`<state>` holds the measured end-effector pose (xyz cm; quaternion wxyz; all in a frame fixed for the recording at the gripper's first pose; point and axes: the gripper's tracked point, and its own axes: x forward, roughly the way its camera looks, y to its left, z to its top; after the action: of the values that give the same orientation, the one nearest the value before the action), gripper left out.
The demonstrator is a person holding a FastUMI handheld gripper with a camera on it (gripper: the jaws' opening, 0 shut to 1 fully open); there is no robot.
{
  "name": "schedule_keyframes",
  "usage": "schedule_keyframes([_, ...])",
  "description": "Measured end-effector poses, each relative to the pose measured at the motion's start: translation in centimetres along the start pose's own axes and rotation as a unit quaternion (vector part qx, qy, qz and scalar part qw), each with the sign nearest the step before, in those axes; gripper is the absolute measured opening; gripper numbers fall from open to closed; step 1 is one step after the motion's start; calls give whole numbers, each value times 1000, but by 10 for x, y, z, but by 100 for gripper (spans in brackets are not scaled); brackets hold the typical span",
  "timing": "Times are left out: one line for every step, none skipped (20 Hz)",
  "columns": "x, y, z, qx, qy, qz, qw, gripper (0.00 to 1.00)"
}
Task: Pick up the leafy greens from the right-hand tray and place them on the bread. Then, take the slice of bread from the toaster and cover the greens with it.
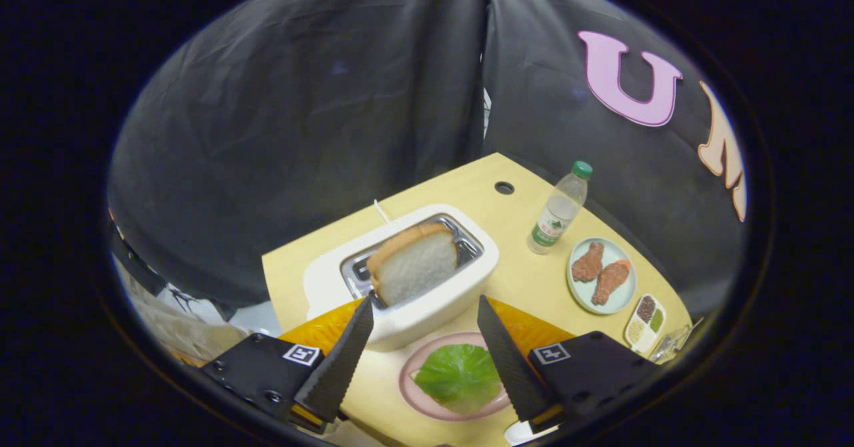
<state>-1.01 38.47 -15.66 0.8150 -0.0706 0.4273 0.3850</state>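
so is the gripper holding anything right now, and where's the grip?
Nothing held. The gripper is open, fingers spread apart above the leafy greens on the pink plate; the bread slice sits in the toaster just ahead.

ahead of my gripper: white toaster, pale bread slice with tan crust, green leaf on pink plate, pale yellow table; orange mat, possibly patterned.

Two tapered, ridged fingers on the gripper, spread apart. Blocky black mounts behind. Each carries a square black-and-white marker tag.
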Motion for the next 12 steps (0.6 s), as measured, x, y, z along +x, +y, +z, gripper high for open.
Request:
schedule_keyframes([3, 4, 7, 14, 0, 3, 1000, 99])
schedule_keyframes([8, 6, 13, 25, -3, 6, 1000, 99])
schedule_keyframes([12, 7, 17, 33, -4, 6, 999, 99])
schedule_keyframes([17, 8, 20, 41, -2, 5, 999, 99])
schedule_keyframes([21, 10, 21, 50, 0, 5, 999, 98])
schedule_keyframes([27, 12, 22, 57, 4, 4, 998, 98])
schedule_keyframes([32, 13, 22, 61, 6, -1, 998, 98])
schedule_keyframes([38, 12, 22, 64, 10, -7, 998, 98])
schedule_keyframes([45, 11, 20, 66, 16, -14, 998, 98])
schedule_keyframes([51, 10, 19, 70, 20, -19, 997, 97])
schedule_keyframes([57, 12, 16, 71, 27, -21, 997, 97])
schedule_keyframes([61, 11, 13, 69, 32, -26, 997, 96])
